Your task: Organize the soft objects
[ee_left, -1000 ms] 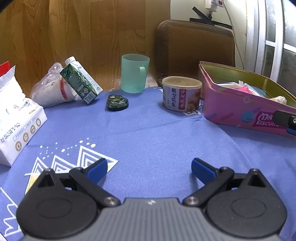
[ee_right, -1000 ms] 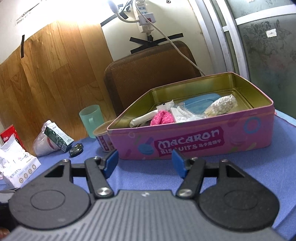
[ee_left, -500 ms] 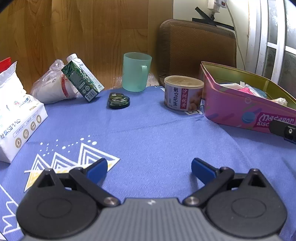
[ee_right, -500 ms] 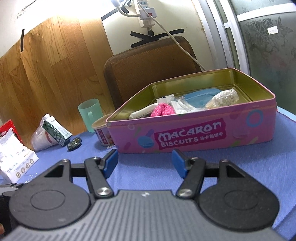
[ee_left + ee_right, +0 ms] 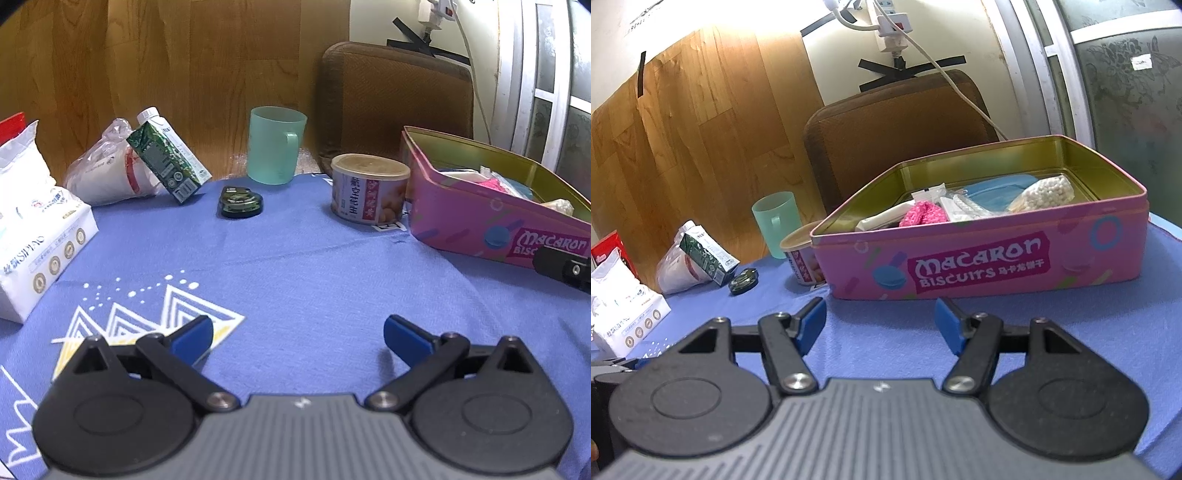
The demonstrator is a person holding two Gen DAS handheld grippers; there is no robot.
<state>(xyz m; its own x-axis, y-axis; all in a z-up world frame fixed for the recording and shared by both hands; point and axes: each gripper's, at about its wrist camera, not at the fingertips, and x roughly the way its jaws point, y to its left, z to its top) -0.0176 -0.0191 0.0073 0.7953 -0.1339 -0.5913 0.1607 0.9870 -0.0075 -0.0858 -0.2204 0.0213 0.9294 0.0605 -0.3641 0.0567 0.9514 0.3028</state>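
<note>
From the left wrist view, our left gripper [image 5: 297,338] hangs over the blue tablecloth [image 5: 295,273] with its claw spread wide and nothing in it. The soft stuff outside the tin sits far left: a white tissue pack [image 5: 40,240] with its long axis running near-left to far-right, and a crinkly plastic bag [image 5: 103,173] with a green carton [image 5: 166,158] leaning on it. Honestly, if we grab that bag first, the carton probably topples toward the green mug [image 5: 275,146] or the little dark round tin [image 5: 240,202]. The peanut can [image 5: 367,190] stands just beside the pink biscuit tin [image 5: 480,218]. Over on the right wrist view, our right gripper [image 5: 879,325] is also spread open and empty, near the pink tin's front wall [image 5: 979,266]. Inside lie a pink knitted thing [image 5: 923,214], a blue pouch [image 5: 997,190] and a bag of white beads [image 5: 1047,192], whose long axis runs left-right. Going in too low could bump the tin's rim and shove it.
</note>
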